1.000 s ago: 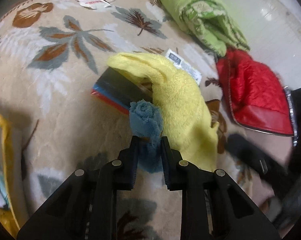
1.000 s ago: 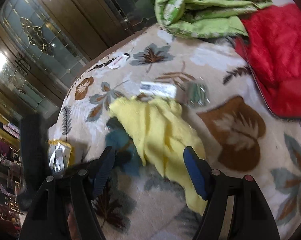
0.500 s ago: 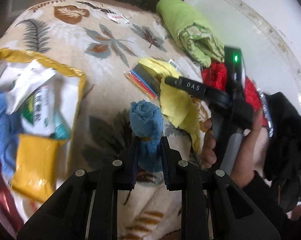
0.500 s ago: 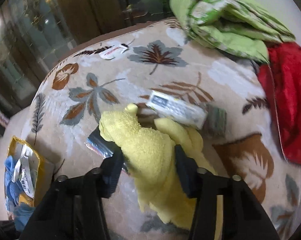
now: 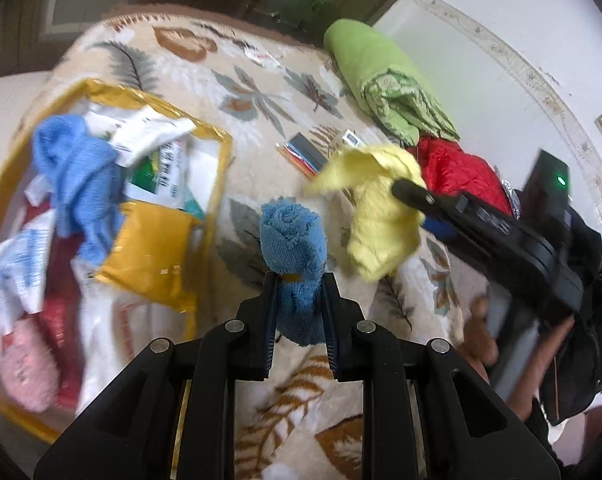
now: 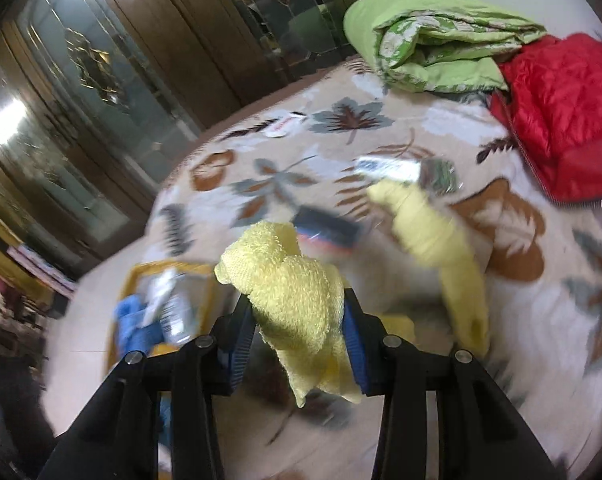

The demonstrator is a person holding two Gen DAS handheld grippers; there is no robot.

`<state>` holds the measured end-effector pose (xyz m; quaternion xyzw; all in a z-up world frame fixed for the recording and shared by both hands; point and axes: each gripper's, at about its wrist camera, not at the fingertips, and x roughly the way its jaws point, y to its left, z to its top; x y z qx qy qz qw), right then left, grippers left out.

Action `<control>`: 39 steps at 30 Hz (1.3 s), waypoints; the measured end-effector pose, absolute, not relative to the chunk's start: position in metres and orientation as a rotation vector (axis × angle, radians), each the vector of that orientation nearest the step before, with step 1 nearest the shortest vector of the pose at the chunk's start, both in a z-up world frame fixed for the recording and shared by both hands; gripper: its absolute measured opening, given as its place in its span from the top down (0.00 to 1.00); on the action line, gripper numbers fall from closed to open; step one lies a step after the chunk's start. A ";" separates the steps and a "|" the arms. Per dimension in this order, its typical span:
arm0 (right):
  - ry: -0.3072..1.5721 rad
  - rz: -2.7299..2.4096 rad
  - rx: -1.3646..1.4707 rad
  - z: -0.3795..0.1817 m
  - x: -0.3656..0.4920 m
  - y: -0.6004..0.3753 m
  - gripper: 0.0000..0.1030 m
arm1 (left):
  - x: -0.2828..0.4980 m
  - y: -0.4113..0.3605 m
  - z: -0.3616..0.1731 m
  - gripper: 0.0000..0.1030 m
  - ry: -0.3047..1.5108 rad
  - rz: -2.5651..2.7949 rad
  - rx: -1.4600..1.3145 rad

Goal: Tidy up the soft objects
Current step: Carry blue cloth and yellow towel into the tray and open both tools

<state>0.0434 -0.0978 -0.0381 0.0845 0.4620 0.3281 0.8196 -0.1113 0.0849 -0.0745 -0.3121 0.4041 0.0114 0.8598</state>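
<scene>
My left gripper [image 5: 298, 280] is shut on a rolled blue towel [image 5: 293, 236] and holds it above the leaf-patterned blanket [image 5: 261, 92]. My right gripper [image 6: 297, 300] is shut on a yellow towel [image 6: 297, 292] and lifts it off the blanket; it also shows in the left wrist view [image 5: 381, 216], hanging from the right gripper. A yellow-rimmed bag [image 5: 217, 140] lies at the left, holding a light blue cloth [image 5: 77, 176], packets and a pink cloth [image 5: 29, 364].
A folded green quilt [image 5: 385, 84] and a red quilted jacket [image 5: 457, 172] lie at the far right of the bed. A packet of coloured strips [image 5: 303, 154] and a small white packet [image 6: 385, 168] lie on the blanket. Dark wooden glass-door cabinets [image 6: 101, 80] stand behind.
My right gripper closed on the yellow towel and raised it. My left gripper carried the blue towel back and left, bringing the yellow-rimmed bag into view.
</scene>
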 end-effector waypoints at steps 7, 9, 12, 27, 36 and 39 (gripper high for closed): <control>0.973 0.860 0.189 -0.010 -0.013 -0.061 0.60 | -0.153 0.104 -0.053 0.81 0.794 0.103 -0.594; 0.971 0.899 0.182 -0.003 -0.024 -0.043 0.60 | -0.165 0.117 -0.048 0.81 0.774 0.138 -0.592; 0.965 0.952 0.173 0.005 -0.036 -0.017 0.60 | -0.176 0.135 -0.044 0.81 0.756 0.174 -0.589; 0.972 0.978 0.026 -0.015 -0.062 0.091 0.60 | -0.183 0.204 -0.062 0.81 0.748 0.212 -0.557; 1.018 0.914 -0.082 -0.060 -0.067 0.113 0.59 | -0.180 0.214 -0.094 0.81 0.782 0.182 -0.617; 1.016 0.902 -0.100 -0.064 -0.067 0.117 0.59 | -0.178 0.218 -0.103 0.81 0.795 0.182 -0.627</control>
